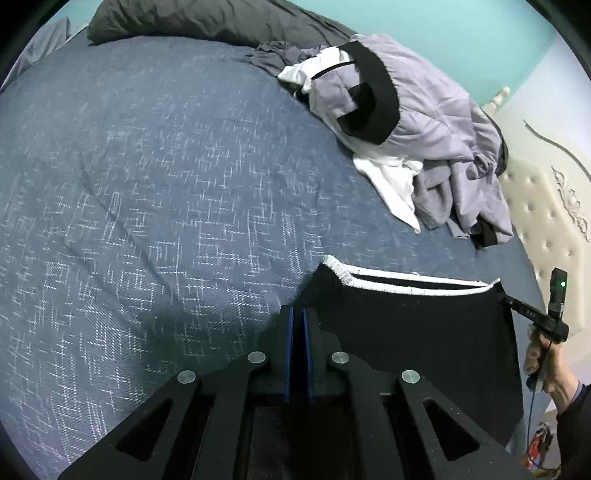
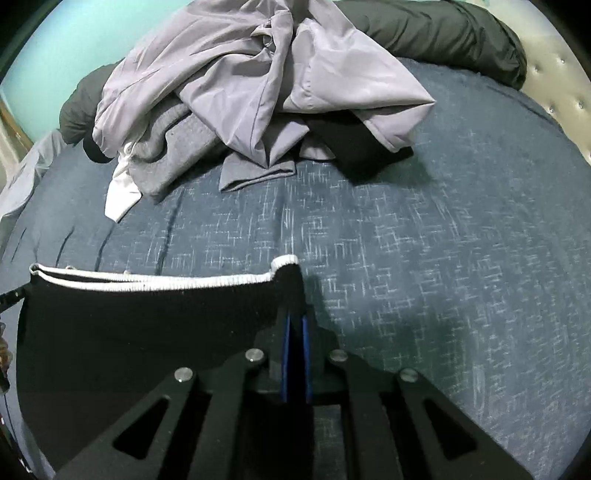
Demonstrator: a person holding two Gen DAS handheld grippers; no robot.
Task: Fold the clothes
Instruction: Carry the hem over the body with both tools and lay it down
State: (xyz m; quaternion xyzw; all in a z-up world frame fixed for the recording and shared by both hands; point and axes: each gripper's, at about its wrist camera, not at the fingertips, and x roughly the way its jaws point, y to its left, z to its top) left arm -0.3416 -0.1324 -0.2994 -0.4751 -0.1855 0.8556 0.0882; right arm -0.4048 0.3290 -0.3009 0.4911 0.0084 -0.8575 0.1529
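Note:
A black garment with a white ribbed edge hangs stretched between both grippers above the bed. My left gripper is shut on its left corner. My right gripper is shut on its right corner; the garment spreads to the left in the right wrist view. The right gripper and the hand that holds it also show in the left wrist view at the garment's far corner. The garment's lower part is hidden behind the gripper bodies.
A blue patterned bedspread covers the bed. A pile of lilac, grey, white and black clothes lies at the far side, also in the right wrist view. A dark pillow and a padded cream headboard border the bed.

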